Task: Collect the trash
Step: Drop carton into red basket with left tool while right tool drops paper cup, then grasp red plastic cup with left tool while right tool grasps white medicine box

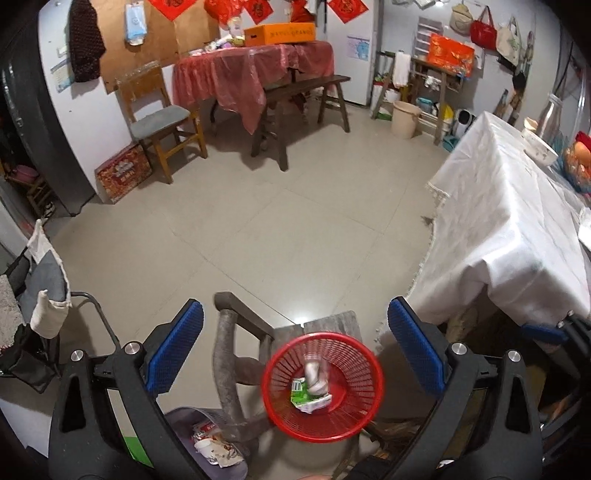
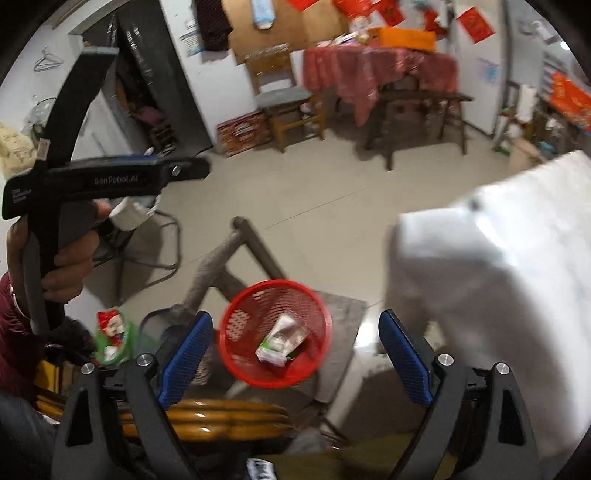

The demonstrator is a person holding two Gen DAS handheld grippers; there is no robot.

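Trash, a crumpled green-and-white wrapper [image 1: 308, 397], lies in the round red mesh plastic basket [image 1: 280, 417] at lower centre, so left gripper [image 1: 295, 347] and right gripper [image 2: 295, 358] hover released, jaws spread empty.

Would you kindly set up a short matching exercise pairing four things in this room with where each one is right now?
Things:
1. green-and-white wrapper
2. orange box
3. white bowl
4. patterned red carton

Places:
A. on the table with the white cloth
B. on the floor beside the wooden chair
C. inside the red basket
D. on the table with the red cloth

Pairs: 1-C, 2-D, 3-A, 4-B
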